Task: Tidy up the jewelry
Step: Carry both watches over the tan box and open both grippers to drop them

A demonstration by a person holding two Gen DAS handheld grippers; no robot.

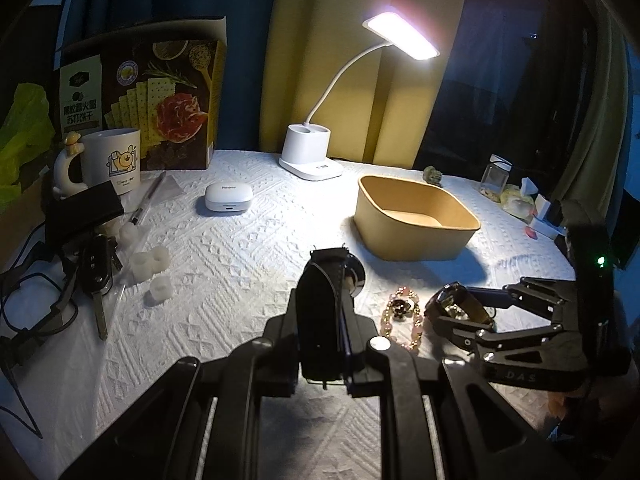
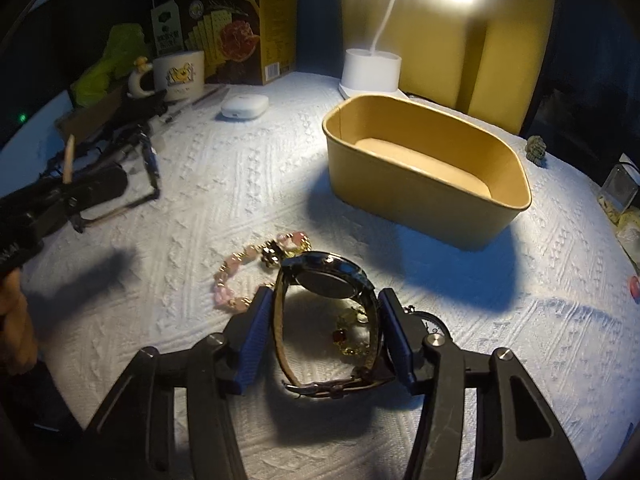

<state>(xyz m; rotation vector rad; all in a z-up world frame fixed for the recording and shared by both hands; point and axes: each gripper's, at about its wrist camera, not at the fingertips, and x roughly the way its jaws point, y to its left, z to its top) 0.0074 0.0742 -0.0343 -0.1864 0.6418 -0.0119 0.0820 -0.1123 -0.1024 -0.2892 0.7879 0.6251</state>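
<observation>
A dark watch (image 2: 328, 280) with a brown strap stands on edge on the white cloth, and my right gripper (image 2: 326, 300) is shut on its strap, blue pads (image 2: 256, 328) against both sides. Behind it lies a pink bead bracelet (image 2: 236, 268), and a gold piece with a red stone (image 2: 348, 336) lies inside the strap loop. The tan paper bowl (image 2: 400, 200) stands empty beyond. In the left wrist view my left gripper (image 1: 330, 258) is shut above the cloth, left of the bracelet (image 1: 404, 320) and the watch (image 1: 456, 300). A shiny round piece sits at its tip; I cannot tell if it is held.
A lit desk lamp (image 1: 310, 156) stands at the back, with a white earbud case (image 1: 228, 198) to its left. At the left edge are a mug (image 1: 114, 156), a cracker box (image 1: 160, 92), keys (image 1: 96, 272) and white rings (image 1: 154, 262). A glass jar (image 1: 496, 176) stands far right.
</observation>
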